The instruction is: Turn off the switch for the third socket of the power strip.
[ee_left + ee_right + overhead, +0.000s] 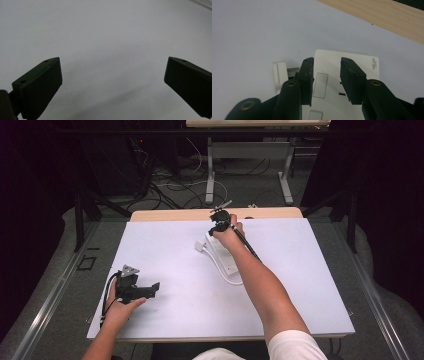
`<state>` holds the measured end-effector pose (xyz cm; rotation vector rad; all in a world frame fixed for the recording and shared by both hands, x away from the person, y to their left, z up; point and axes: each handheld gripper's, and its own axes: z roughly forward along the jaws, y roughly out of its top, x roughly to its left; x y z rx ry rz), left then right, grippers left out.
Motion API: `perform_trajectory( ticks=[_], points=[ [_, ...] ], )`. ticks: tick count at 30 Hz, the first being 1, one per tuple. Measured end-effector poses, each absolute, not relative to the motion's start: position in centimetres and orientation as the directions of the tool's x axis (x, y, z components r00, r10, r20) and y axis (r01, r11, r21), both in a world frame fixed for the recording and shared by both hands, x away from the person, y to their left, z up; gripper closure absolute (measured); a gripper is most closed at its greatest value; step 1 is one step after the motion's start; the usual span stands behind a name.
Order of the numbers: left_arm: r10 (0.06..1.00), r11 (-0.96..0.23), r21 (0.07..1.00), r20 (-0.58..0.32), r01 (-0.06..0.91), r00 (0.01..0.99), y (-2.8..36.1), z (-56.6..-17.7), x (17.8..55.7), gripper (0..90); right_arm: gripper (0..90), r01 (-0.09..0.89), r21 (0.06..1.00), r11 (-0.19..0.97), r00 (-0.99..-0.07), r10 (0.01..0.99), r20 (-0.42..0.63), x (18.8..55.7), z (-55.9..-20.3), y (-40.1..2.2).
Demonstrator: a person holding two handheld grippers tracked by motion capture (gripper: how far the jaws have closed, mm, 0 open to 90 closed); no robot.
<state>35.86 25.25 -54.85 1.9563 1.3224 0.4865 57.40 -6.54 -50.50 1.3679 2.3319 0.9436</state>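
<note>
White power strip (222,256) lying flat on the white sheet (300,270), toward the far middle, running near to far, with its white cord (231,279) looping off the near end; small white plug (200,246) just beside it on the left. Right tool (220,217) over the strip's far end, jaws partly open above the white face (347,62) near a rectangular switch (320,85), gripping nothing, contact with the strip not clear. Left tool (150,290) well apart at the near left, low over the sheet, jaws spread wide and empty in the left gripper view (112,85). Wooden table (165,215) edge showing past the sheet's far side.
</note>
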Motion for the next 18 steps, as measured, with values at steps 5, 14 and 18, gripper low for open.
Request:
perform_trajectory(
  ticks=[5, 14, 18],
  points=[
    [0.911, -0.217, 0.737, -0.083, 0.64, 0.405, 25.3, -54.8, 35.8, 1.3, 71.9, 0.67, 0.656, 0.348, -0.516, 0.853, 0.075, 57.6, -50.8, -6.4],
    [0.904, -0.24, 0.718, -0.079, 0.653, 0.42, 25.4, -54.7, 35.8, 1.3, 82.7, 0.677, 0.648, 0.35, -0.513, 0.855, 0.073, 57.7, -51.3, -6.1],
    [0.904, -0.241, 0.717, -0.078, 0.654, 0.42, 25.4, -54.7, 35.8, 1.4, 85.2, 0.686, 0.633, 0.357, -0.509, 0.858, 0.067, 57.7, -51.5, -6.0]
  ],
)
